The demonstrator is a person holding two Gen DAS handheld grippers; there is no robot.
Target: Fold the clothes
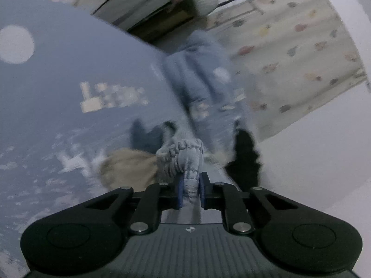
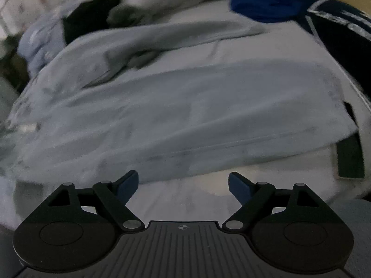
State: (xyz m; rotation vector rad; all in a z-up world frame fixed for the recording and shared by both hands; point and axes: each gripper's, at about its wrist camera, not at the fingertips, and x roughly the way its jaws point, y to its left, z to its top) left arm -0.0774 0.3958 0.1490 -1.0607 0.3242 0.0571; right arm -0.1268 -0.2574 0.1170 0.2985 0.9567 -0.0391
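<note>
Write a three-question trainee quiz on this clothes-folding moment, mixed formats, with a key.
1. True or false: the left gripper is shut on the ribbed edge of the light blue garment.
2. Multiple choice: the right gripper is A) open, holding nothing; B) clamped on a sock; C) clamped on a hanger.
3. Fill in: the right gripper faces a pale blue garment lying on the ____ sheet.

Key: 1 true; 2 A; 3 white.
</note>
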